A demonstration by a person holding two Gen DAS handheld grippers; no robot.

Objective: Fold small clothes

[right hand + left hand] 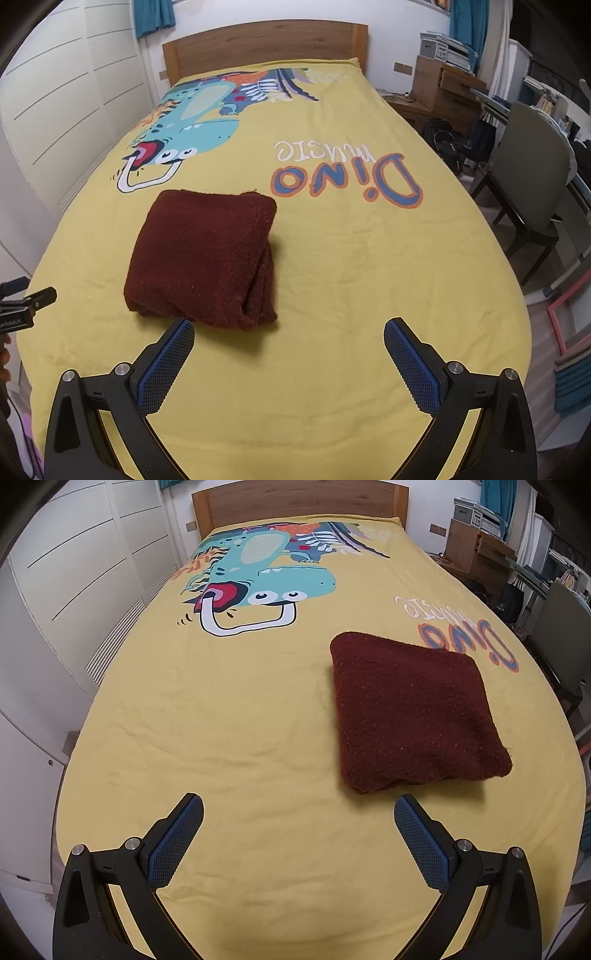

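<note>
Dark red fleecy garment (pixel 207 258) lies already folded into a thick, roughly square bundle on the yellow bedsheet (pixel 351 277). Taking the "Dino" lettering (pixel 351 181) as landmark: the bundle sits just to the near left of it, not overlapping the print in the right wrist view; in the left wrist view its far edge (pixel 413 701) comes close up to the lettering.

Left gripper (pixel 299 830): fingers spread wide, nothing between them, above bare sheet near the bundle's near corner. Right gripper (pixel 288 354): likewise spread and empty, its left pad (pixel 166 365) just short of the bundle's near edge.

Handling judgement: pile fabric, soft, light, compressible, no stiffness; grippy against the ribbed blue pads, not fragile. Layers show stacked along the right side, which bulges, so the stack looks liable to slump or unfold if lifted by the top layer alone. Best hold: pinch through all layers at the near edge or a corner, or press flat from above.

Fold appears largely complete.
</note>
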